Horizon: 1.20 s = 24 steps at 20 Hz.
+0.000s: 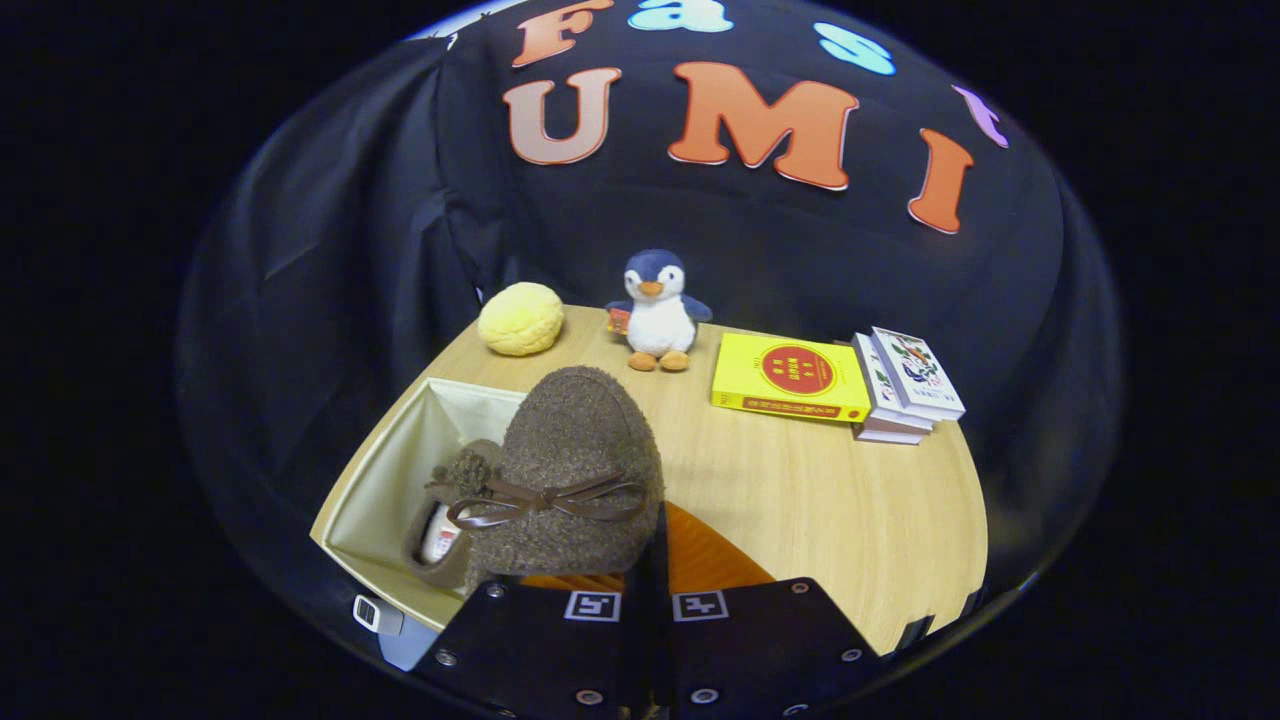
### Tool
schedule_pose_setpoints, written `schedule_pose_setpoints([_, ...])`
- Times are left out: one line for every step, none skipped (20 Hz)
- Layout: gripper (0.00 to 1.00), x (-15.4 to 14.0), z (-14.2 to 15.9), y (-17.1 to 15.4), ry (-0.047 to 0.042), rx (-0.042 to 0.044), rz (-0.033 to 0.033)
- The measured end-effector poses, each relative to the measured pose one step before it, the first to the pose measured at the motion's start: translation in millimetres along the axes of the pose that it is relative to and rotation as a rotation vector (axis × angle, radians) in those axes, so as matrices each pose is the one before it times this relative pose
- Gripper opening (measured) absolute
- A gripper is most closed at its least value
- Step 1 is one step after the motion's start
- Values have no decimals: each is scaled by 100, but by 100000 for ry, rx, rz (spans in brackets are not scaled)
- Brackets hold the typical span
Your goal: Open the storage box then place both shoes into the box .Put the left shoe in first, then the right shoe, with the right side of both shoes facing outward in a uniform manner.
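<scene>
A brown fuzzy shoe point(575, 450) with a dark ribbon bow hangs toe-forward just ahead of my fingers. My gripper point(652, 565) is shut on its rear edge, and the two black fingers stand almost together. The shoe hovers over the right part of the open storage box point(395, 470), which has a cream lining. The other brown shoe point(440, 525) lies inside the box at the left, partly hidden behind the held one. An orange panel point(715, 565), likely the box's lid, lies flat on the table just right of the fingers.
On the wooden table point(820, 510) beyond the box sit a yellow round plush point(520, 318), a penguin toy point(657, 310), a yellow book point(790, 378) and a small stack of books point(905, 385). Black cloth walls stand behind and to the left.
</scene>
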<state>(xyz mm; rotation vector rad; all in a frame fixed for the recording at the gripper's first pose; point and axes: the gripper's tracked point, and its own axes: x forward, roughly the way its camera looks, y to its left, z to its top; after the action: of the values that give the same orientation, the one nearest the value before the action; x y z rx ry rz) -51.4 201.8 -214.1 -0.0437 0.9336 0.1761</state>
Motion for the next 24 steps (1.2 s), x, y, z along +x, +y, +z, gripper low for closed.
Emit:
schedule_pose_setpoints([5, 238, 405, 1300, 12, -557, 1386])
schedule_pose_setpoints([4, 244, 419, 1416, 117, -647, 1107])
schedule_pose_setpoints([4, 9, -245, 1287, 791, -381, 946])
schedule_pose_setpoints([4, 641, 430, 999, 647, -142, 338])
schedule_pose_setpoints([5, 325, 37, 806, 863, -199, -227])
schedule_pose_setpoints([5, 513, -30, 764, 348, -505, -346])
schedule_pose_setpoints([5, 545, -264, 566, 1206, -440, -782])
schedule_pose_setpoints([5, 611, -349, 444, 1393, -78, -676])
schedule_pose_setpoints([5, 557, -430, 411, 1173, 179, -440])
schedule_pose_setpoints([5, 561, -393, 284, 1063, 184, -232])
schedule_pose_setpoints([5, 513, -232, 242, 345, 1102, -268])
schedule_pose_setpoints([5, 507, -131, 230, -160, 1071, -514])
schedule_pose_setpoints([5, 437, -173, -5, 769, 941, -1197])
schedule_pose_setpoints([5, 533, -336, -174, 853, 636, -1277])
schedule_pose_setpoints([5, 625, -258, -254, 973, 226, -1592])
schedule_pose_setpoints([6, 537, -375, -210, 1193, 214, -1640])
schedule_pose_setpoints([6, 433, -523, -87, 1650, 232, -1079])
schedule_pose_setpoints([6, 475, -448, 254, 1976, 629, -9])
schedule_pose_setpoints([8, 209, -640, 470, 2984, 1082, 1304])
schedule_pose_setpoints([9, 305, -605, 568, 1696, 1547, 2093])
schedule_pose_setpoints([14, -6, -342, 445, 1336, 1051, 1705])
schedule_pose_setpoints([17, -29, -175, 154, 958, 475, 1033])
schedule_pose_setpoints([22, -179, -386, 105, 722, 8, 325])
schedule_pose_setpoints([24, -294, -311, -6, 976, 332, 593])
